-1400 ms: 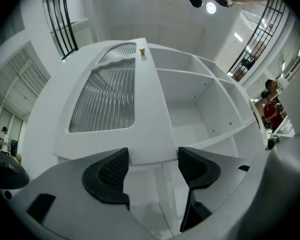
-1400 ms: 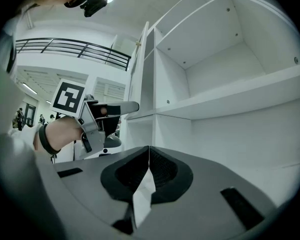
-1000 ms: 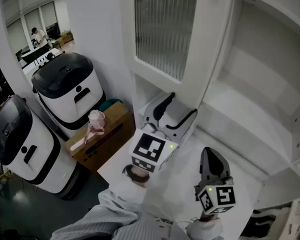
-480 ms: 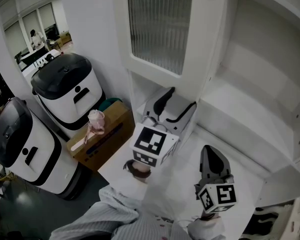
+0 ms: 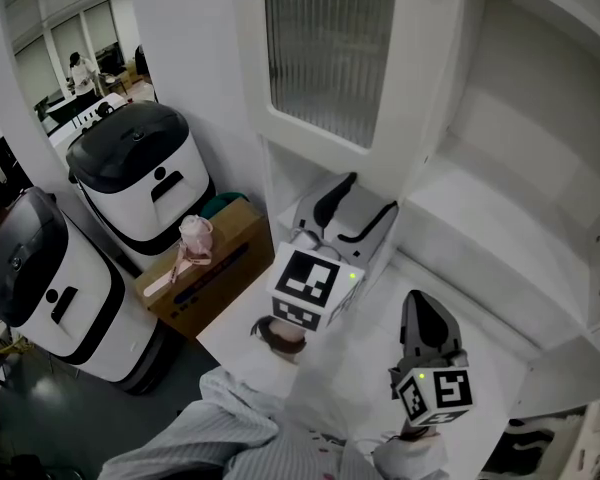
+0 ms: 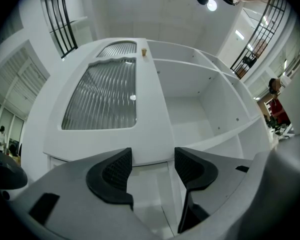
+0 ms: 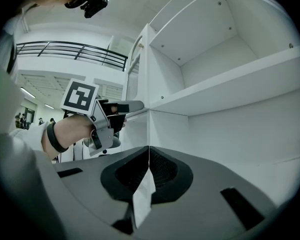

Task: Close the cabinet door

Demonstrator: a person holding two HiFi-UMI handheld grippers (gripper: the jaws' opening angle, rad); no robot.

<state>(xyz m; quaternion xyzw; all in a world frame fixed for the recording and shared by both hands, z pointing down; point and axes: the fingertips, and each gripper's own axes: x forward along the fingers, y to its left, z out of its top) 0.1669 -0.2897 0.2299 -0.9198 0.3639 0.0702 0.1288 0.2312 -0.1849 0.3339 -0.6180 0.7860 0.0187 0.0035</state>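
Observation:
The white cabinet door (image 5: 420, 88) with a ribbed glass panel (image 5: 330, 58) stands open, left of the bare shelves (image 5: 500, 208). My left gripper (image 5: 370, 195) points up at the door's lower corner. In the left gripper view the door (image 6: 105, 99) fills the middle. The left gripper (image 6: 153, 156) has its jaws apart and closing, the door's bottom edge just beyond the pads, nothing pressed. In the right gripper view the left gripper (image 7: 122, 108) reaches the door's edge (image 7: 142, 74). My right gripper (image 5: 420, 303) hangs before the shelves, its jaws (image 7: 149, 159) shut on nothing.
Two white machines with black lids (image 5: 130, 178) (image 5: 40, 278) stand left of the cabinet. A cardboard box (image 5: 205, 263) with a pink object (image 5: 192, 243) on it sits between them and the cabinet. A person (image 5: 80, 68) stands far off at the upper left.
The left gripper has crept slightly up toward the door's lower edge and its jaws have narrowed a little. The right gripper has kept still.

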